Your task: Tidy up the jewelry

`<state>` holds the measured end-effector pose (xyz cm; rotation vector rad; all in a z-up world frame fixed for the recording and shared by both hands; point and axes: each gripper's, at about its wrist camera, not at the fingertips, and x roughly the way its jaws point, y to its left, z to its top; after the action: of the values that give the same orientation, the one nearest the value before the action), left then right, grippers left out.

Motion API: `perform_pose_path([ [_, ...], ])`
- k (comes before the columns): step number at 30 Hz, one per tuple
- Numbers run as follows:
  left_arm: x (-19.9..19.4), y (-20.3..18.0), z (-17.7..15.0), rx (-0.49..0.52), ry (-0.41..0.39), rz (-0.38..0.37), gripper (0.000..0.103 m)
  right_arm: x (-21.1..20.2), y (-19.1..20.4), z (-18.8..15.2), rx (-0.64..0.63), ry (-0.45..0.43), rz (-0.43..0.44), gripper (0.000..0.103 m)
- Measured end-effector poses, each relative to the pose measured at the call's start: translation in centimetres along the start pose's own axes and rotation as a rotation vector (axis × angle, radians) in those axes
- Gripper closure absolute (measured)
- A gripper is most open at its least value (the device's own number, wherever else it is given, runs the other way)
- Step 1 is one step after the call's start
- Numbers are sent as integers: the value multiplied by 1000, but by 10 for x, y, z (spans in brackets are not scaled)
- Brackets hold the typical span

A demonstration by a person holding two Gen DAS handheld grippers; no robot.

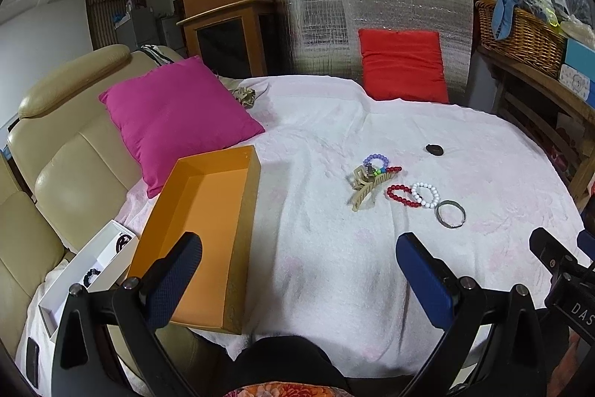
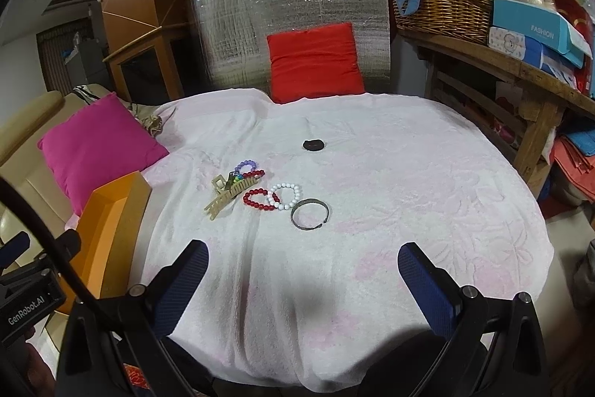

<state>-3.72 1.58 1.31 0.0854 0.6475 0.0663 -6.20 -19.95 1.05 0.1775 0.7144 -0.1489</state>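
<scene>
Jewelry sits in a loose cluster mid-frame on the white fleece blanket [image 2: 372,173] covering the worktop: beige plastic claw hair clip [image 2: 228,196], lilac bead bracelet [image 2: 246,166] and a dark red bead bracelet [image 2: 256,173] tangled at the clip's upper end with some small coloured bits, too small to tell. Just right of the clip: second red bead bracelet [image 2: 256,199] touching a white bead bracelet [image 2: 285,196], then a thin silver metal bangle [image 2: 309,213] just beside that. Small flat black oval item [image 2: 313,144] lies apart, above the cluster.

Open orange cardboard box [image 1: 208,233] at lower left of the left wrist view, interior looks empty as far as visible. White shallow box [image 1: 93,263] further left holds a couple of dark items, unclear what.

Left tool [image 1: 299,270]: fingers spread wide, holding nothing, low over the blanket near the orange box. Right tool [image 2: 303,279]: fingers also wide apart, empty, below the cluster in its view.

Progress: judged near the start. Nothing in the orange box, all visible pieces loose on the blanket. Left to do: every piece, likely into a box.

Surround: magenta square cushion [image 1: 174,118] upper left, red cushion [image 1: 403,66] against silver foil panel [image 1: 334,17], wicker basket [image 2: 442,6] upper right.
</scene>
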Motion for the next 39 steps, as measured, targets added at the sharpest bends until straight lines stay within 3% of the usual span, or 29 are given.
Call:
perform_pose_path([
  [39, 11, -1, -3, 17, 20, 19, 0, 8, -6, -6, 24, 13, 6, 0],
])
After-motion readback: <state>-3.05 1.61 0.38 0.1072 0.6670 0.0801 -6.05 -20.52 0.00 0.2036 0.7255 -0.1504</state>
